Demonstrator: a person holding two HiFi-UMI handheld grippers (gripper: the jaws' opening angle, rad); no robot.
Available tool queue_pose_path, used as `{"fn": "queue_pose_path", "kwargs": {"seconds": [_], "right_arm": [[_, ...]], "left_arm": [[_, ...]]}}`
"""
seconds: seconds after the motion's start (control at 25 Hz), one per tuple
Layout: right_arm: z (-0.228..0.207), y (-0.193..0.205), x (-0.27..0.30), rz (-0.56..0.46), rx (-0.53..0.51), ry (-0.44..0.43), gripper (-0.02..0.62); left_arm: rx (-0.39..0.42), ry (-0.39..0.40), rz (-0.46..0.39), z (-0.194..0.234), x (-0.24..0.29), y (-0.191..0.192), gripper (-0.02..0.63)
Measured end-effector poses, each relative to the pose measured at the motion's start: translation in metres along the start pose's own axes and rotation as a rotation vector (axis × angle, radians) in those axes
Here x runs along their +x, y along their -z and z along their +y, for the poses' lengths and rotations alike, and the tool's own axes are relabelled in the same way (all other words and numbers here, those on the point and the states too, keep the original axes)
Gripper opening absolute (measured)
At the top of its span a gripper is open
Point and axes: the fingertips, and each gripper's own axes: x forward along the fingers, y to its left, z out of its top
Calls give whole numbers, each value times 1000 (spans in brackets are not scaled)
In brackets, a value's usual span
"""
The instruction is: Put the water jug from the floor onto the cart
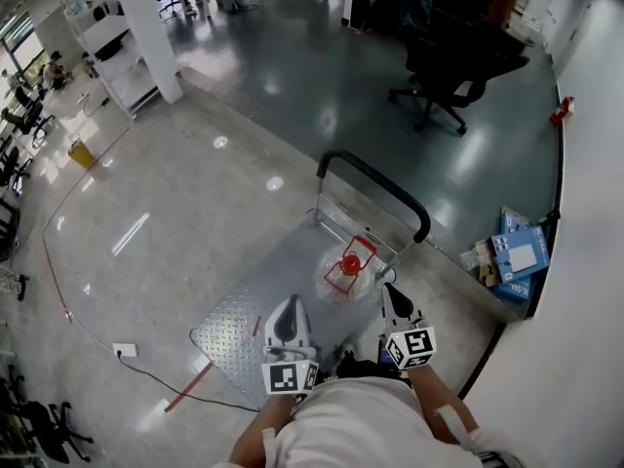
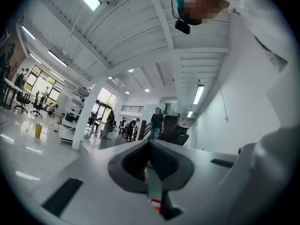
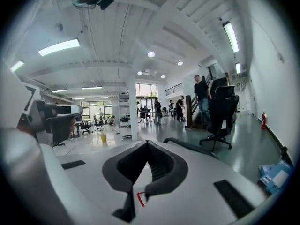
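Note:
The clear water jug (image 1: 348,271) with its red cap and red handle stands upright on the steel deck of the cart (image 1: 244,330), close to the cart's black push handle (image 1: 375,178). Both grippers are held up close to the person's body, apart from the jug. In the head view my left gripper (image 1: 287,307) is over the deck's near edge and my right gripper (image 1: 393,292) is just right of the jug. Each gripper view looks level across the room, with the left gripper (image 2: 150,143) and right gripper (image 3: 148,144) shut on nothing.
A black office chair (image 1: 450,76) stands beyond the cart. Blue boxes (image 1: 517,256) lie by the curved white wall on the right. A white pillar (image 1: 146,27) and shelves stand at the far left. A cable and socket (image 1: 124,350) lie on the floor at the left. People stand far off (image 2: 157,123).

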Motion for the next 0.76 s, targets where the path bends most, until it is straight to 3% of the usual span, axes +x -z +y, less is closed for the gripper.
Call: {"fn": "queue_pose_path", "kwargs": {"seconds": [0.36,0.76], "right_arm": [[21,7,-13,-17,14,-27,12],[16,9,-19,-25,30,-14,12]], "left_arm": [[3,32,5,-14,-4,4,3],[5,24,-1,-12,-9,4,3]]}}
